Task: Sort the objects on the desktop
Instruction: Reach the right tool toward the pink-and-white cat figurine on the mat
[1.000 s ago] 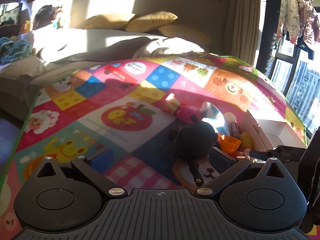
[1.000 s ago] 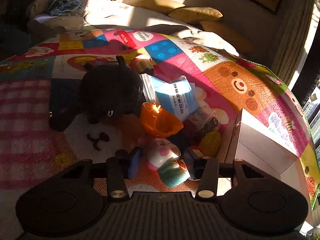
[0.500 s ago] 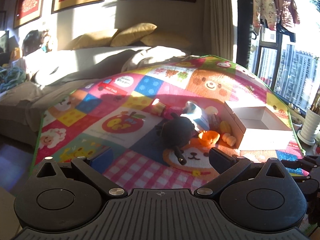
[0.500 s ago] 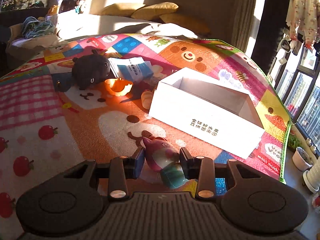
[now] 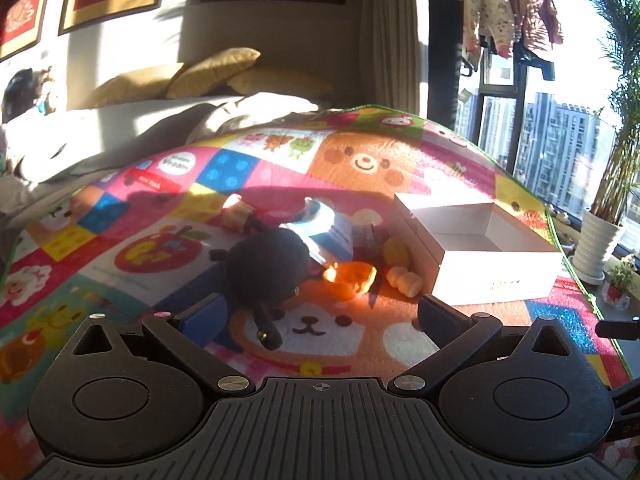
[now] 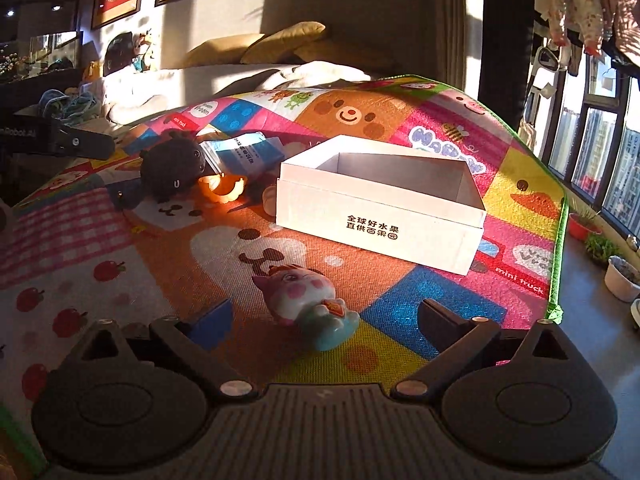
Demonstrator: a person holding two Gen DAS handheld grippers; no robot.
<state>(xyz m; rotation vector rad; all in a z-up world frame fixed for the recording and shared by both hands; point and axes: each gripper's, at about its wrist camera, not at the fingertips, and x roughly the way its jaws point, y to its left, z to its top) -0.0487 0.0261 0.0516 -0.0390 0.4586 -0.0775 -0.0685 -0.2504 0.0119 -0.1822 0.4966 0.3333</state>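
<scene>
A pink and teal cat figurine (image 6: 310, 304) lies on the play mat between the open fingers of my right gripper (image 6: 324, 320), in front of an empty white box (image 6: 380, 216). The box also shows in the left wrist view (image 5: 492, 276). My left gripper (image 5: 320, 316) is open and empty, hovering near a black plush toy (image 5: 268, 268). Beside the plush lie an orange bowl (image 5: 350, 276), a blue and white packet (image 5: 324, 232), a yellow toy (image 5: 394, 250) and pale round pieces (image 5: 406, 280). The plush (image 6: 172, 166) and the bowl (image 6: 224, 186) also show in the right wrist view.
The colourful mat (image 5: 360, 168) covers a raised surface. A sofa with yellow cushions (image 5: 212, 72) is behind it. Windows and potted plants (image 5: 600, 236) stand to the right, past the mat's green edge (image 6: 556, 240). The left gripper's body (image 6: 56, 138) shows at the left of the right wrist view.
My right gripper carried the cat figurine away from the toy pile to the front of the box, then opened, leaving it on the mat. My left gripper pulled back, staying open.
</scene>
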